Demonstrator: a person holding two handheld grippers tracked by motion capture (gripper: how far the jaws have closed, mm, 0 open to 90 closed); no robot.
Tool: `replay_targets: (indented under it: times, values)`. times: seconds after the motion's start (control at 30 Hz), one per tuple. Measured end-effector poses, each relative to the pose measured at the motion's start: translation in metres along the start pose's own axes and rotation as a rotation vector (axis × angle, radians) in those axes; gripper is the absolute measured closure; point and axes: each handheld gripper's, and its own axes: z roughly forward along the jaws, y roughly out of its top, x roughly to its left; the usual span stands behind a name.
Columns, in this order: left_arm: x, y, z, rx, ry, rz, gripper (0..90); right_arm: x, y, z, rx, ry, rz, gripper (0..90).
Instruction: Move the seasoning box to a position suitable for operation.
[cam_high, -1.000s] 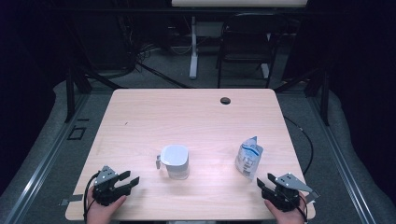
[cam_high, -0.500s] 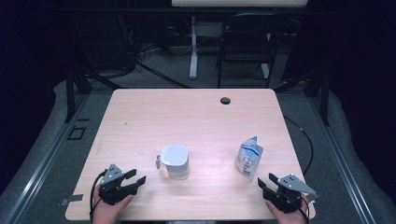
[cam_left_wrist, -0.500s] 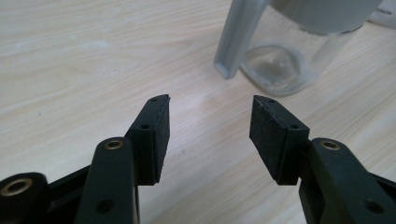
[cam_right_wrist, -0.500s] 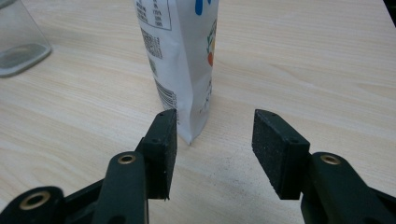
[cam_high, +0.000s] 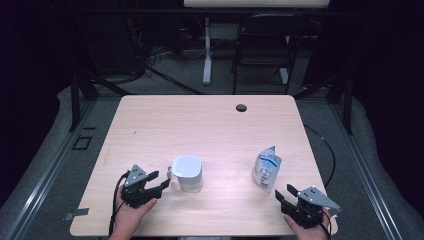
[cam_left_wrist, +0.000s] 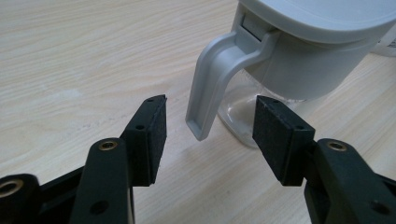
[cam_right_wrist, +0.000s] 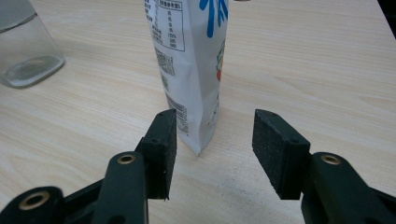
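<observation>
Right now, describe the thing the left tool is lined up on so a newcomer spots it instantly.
On the light wooden table, look at the near edge, left of centre, just ahead of the open left tool. There stands a clear-bodied pitcher with a grey plastic lid and handle. Unlike the white printed pouch to its right, it is rigid, with a handle.

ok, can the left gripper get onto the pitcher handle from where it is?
Probably yes: left gripper is open, the pitcher handle sits just ahead between its jaws, untouched, nothing between.
</observation>
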Motion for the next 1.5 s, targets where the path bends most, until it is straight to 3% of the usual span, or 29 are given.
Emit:
replay_targets:
  times: [0.17, 0.3, 0.63, 0.9, 1.5]
  values:
    - [0.000, 0.004, 0.009, 0.019, -0.014, 0.007, 51.2, -0.003, 0.000, -0.002, -0.009, -0.001, 0.019, 50.3]
    - [0.002, 0.008, 0.018, 0.022, -0.015, -0.005, 53.7, -0.004, 0.000, -0.002, -0.004, -0.003, 0.016, 50.3]
    - [0.002, 0.016, 0.033, 0.047, -0.004, 0.021, 66.9, -0.001, -0.001, 0.002, 0.012, 0.006, 0.001, 50.3]
    - [-0.005, 0.017, 0.032, 0.061, 0.035, 0.065, 70.5, -0.001, -0.002, 0.003, 0.013, 0.008, 0.006, 50.3]
    - [-0.027, 0.012, 0.022, 0.096, 0.063, 0.081, 71.2, 0.002, 0.002, 0.000, -0.002, 0.006, -0.001, 49.8]
